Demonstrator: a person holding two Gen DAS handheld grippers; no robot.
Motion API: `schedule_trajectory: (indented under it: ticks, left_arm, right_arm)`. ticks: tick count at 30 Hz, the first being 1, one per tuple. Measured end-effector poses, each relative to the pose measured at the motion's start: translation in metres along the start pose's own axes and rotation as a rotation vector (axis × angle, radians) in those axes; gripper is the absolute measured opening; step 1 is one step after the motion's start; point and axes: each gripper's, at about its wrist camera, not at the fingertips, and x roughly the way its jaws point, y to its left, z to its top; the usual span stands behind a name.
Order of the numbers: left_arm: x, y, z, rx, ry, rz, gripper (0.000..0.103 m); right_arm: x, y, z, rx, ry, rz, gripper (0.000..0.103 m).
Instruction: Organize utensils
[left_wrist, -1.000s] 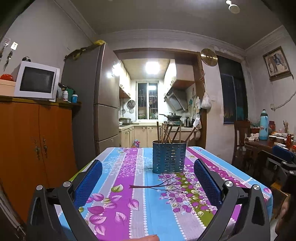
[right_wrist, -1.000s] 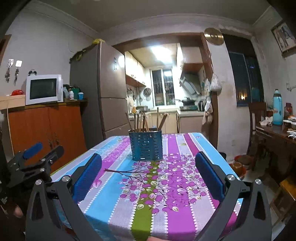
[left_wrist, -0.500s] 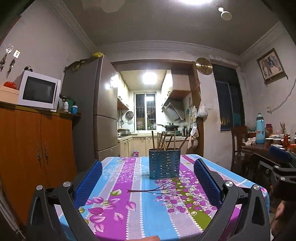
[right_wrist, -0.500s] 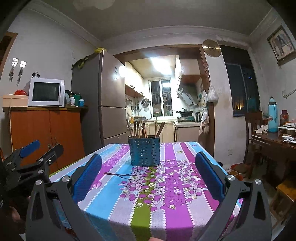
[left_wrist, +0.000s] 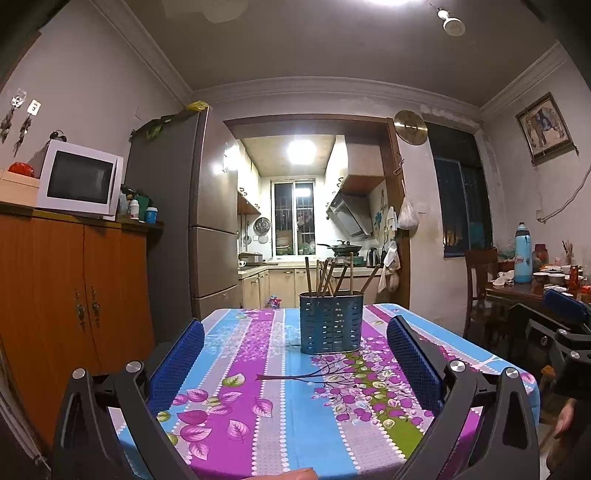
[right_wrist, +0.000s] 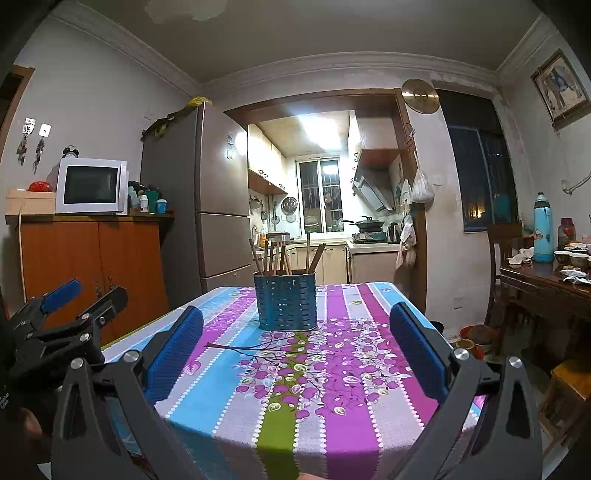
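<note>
A blue perforated utensil holder stands upright near the middle of a table with a flowered striped cloth. Several brown chopsticks stick up out of it. My left gripper is open with nothing between its blue pads, well short of the holder. My right gripper is open and empty too, also short of the holder. Each gripper shows at the edge of the other's view.
An orange cabinet with a white microwave stands left of the table, a grey fridge behind it. A wooden table with cups, a blue flask and a chair lies to the right. The kitchen doorway is beyond.
Both grippers have pulled back and tilted upward, so the holder looks smaller and more ceiling shows. Both stay open and empty.
</note>
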Motion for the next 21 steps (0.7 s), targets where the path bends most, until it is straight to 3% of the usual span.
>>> schedule_trajectory:
  ticks: [21]
  left_arm:
    - [-0.005,0.0,0.0,0.005,0.008,-0.009,0.099]
  right_arm:
    - [0.009,-0.001,0.002,-0.041,0.004,-0.021,0.098]
